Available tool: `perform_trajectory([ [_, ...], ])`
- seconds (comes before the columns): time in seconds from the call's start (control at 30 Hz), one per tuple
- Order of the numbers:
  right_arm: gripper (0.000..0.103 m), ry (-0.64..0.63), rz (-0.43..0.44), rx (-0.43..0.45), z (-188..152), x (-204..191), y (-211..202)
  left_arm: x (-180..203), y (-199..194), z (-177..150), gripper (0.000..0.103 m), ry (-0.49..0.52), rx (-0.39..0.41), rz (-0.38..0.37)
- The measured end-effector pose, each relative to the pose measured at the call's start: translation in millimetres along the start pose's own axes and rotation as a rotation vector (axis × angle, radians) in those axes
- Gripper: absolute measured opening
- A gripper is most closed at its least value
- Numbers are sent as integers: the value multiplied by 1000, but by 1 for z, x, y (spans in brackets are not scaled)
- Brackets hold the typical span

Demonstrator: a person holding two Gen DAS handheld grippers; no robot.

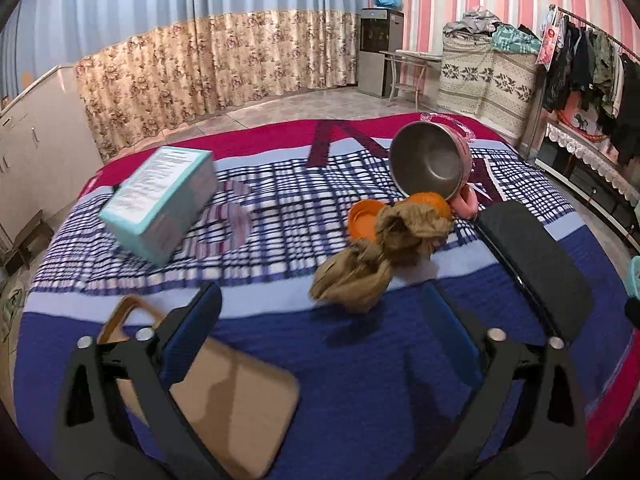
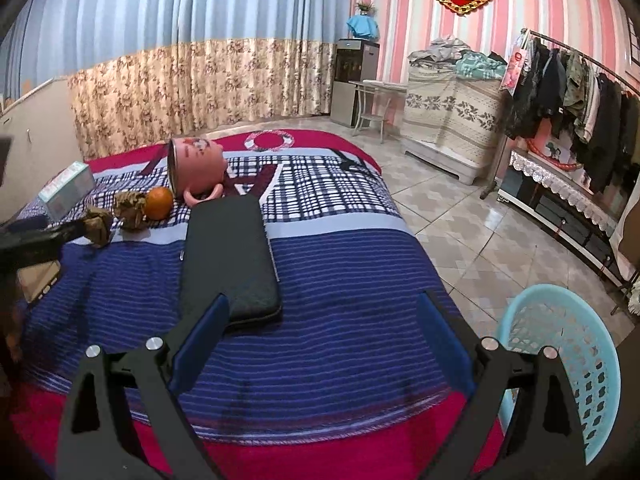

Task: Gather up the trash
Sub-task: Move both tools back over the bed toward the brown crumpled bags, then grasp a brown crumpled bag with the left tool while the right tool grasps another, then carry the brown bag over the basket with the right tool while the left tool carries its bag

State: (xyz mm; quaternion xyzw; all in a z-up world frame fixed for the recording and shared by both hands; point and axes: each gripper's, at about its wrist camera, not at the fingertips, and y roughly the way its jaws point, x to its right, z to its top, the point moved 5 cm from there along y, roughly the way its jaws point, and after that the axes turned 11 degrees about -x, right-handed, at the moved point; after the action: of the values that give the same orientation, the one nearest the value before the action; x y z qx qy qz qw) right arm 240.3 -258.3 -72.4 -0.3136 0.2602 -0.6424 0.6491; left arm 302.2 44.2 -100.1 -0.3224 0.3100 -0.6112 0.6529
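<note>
Left wrist view: left gripper (image 1: 320,312), jaws apart and empty, faces the crumpled brown paper (image 1: 352,280) at frame centre. Right gripper (image 2: 320,320), also apart, waits beside the basket (image 2: 560,360) at lower right.

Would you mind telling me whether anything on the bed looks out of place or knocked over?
Yes. The pink pot lies tipped on its side at the far end of the bed, its metal inside facing the left wrist view. Two crumpled brown paper wads sit loose beside an orange, which looks like trash on bedding.

Pink metal pot (image 1: 430,162) tipped on side on plaid blanket (image 1: 280,184); teal cardboard box (image 1: 160,204) lying well apart; black padded case (image 2: 230,256) laid flat.
</note>
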Motion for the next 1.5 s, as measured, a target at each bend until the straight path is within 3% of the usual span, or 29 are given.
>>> perform_trajectory([
  [0.07,92,-6,5,-4,1,-4,2,8,10,4,74,24,-24,-25],
  [0.13,92,-4,30,-10,2,-9,5,14,18,4,49,50,-33,-31],
  [0.17,92,-3,39,-12,2,-10,5,17,22,3,44,66,-45,-28],
  [0.27,92,0,67,-15,4,-17,5,11,14,0,44,59,-22,-34],
  [0.43,93,-4,117,-16,16,-42,11,-33,-18,-10,44,14,62,44],
  [0.5,93,-20,150,-15,21,-61,15,-63,-24,-17,44,-14,84,131],
  [0.63,92,-87,211,-22,37,-111,27,-101,-26,-23,44,-80,116,216],
  [0.87,92,-207,247,-38,60,-183,53,-141,-14,-25,44,-259,98,161],
  [1.03,91,-212,263,-64,80,-212,73,-143,-11,-27,44,-270,99,152],
  [1.07,86,-215,257,-74,81,-215,77,-143,-11,-27,44,-269,98,152],
  [1.1,70,-222,251,-96,81,-220,85,-143,-10,-27,44,-268,98,150],
  [1.17,49,-230,251,-129,78,-223,93,-143,-9,-27,44,-268,100,142],
  [1.33,46,-254,256,-67,71,-215,71,-140,-8,-27,44,-260,100,135],
  [1.5,46,-211,259,-5,61,-178,27,-138,-7,-26,44,-257,99,137],
])
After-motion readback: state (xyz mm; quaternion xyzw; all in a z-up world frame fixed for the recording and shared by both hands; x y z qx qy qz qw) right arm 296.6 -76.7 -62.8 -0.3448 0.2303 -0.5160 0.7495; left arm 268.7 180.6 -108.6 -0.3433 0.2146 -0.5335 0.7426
